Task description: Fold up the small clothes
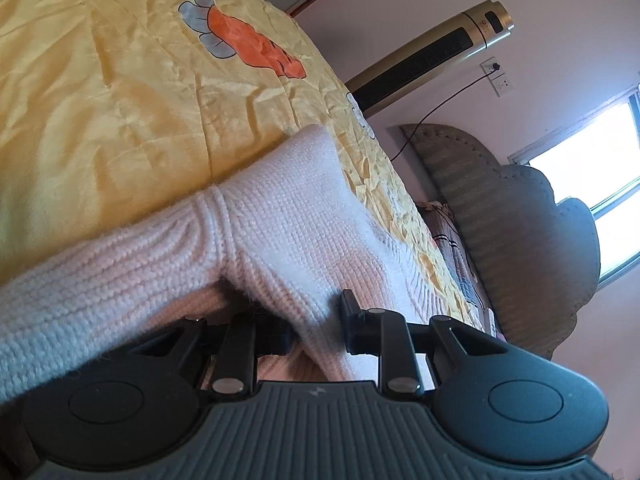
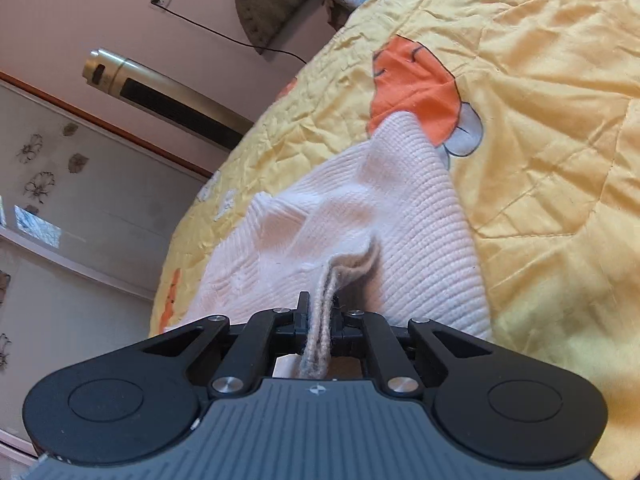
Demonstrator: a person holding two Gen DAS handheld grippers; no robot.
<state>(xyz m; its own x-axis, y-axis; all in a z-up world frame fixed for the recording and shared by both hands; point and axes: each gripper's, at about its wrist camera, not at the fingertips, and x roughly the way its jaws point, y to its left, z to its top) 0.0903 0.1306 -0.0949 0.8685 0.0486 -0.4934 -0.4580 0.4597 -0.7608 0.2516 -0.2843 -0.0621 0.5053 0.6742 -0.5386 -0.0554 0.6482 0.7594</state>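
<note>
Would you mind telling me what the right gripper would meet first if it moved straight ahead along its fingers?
The right gripper is already shut on the pink knitted sweater; straight ahead it would push into the sweater's bunched body, with the yellow quilt probably just beyond.

Support is a bed with a wrinkled yellow quilt (image 1: 120, 120), orange and grey cartoon prints on it (image 1: 248, 44). A pale pink knit sweater (image 2: 360, 216) lies directly on the quilt, near edge lifted off it, far corner overlapping an orange print (image 2: 420, 92) in the right wrist view. Striped bedding (image 1: 452, 240) at the far end by the headboard (image 1: 500, 220).
</note>
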